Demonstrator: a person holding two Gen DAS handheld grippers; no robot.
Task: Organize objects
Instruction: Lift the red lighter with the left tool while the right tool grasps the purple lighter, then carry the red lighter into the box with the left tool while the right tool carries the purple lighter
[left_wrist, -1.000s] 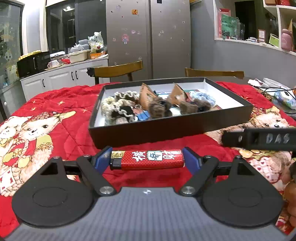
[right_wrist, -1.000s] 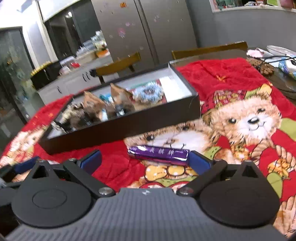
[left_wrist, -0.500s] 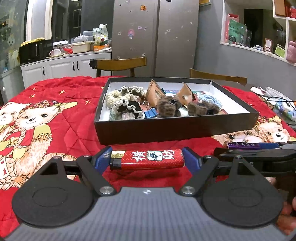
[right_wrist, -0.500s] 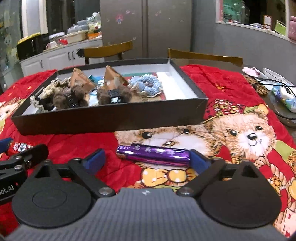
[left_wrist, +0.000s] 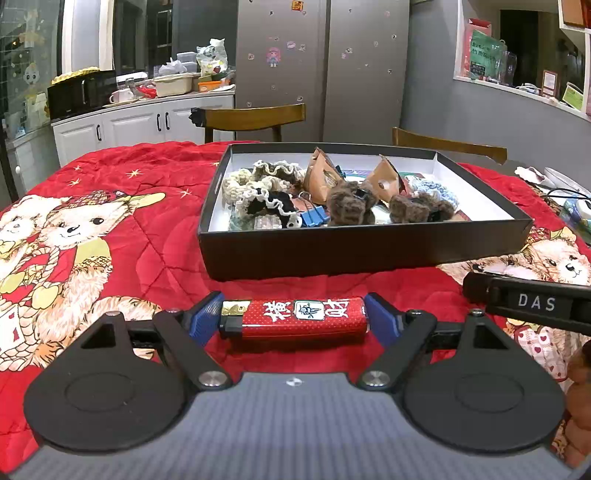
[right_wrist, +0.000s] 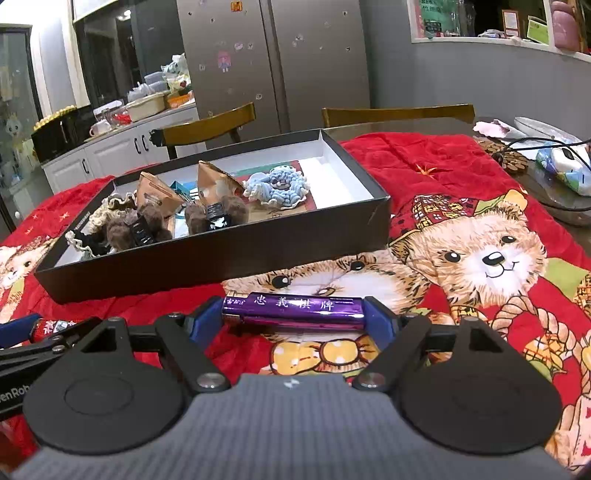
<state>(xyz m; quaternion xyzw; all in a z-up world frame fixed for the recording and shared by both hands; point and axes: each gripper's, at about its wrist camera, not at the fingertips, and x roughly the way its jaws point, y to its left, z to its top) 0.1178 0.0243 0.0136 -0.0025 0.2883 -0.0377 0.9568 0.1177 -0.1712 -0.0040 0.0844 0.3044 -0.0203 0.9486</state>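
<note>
Red bear-print quilt (left_wrist: 122, 206) covers the table; on it stands a shallow black box (left_wrist: 362, 254) with white lining, holding crocheted scrunchies, brown furry hair clips and small brown paper packets; left gripper (left_wrist: 295, 314) has its fingers closed end-to-end on a red lighter (left_wrist: 299, 317), held crosswise short of the box's near wall; right gripper (right_wrist: 293, 314) is likewise clamped on a purple lighter (right_wrist: 295, 308). Judged step: both lighters are lifted and in transit to the box; the next move calls for carrying each over the near wall and releasing above bare lining. Only the right view shows the blue scrunchie (right_wrist: 277, 186) clearly, and free floor beside it.
</note>
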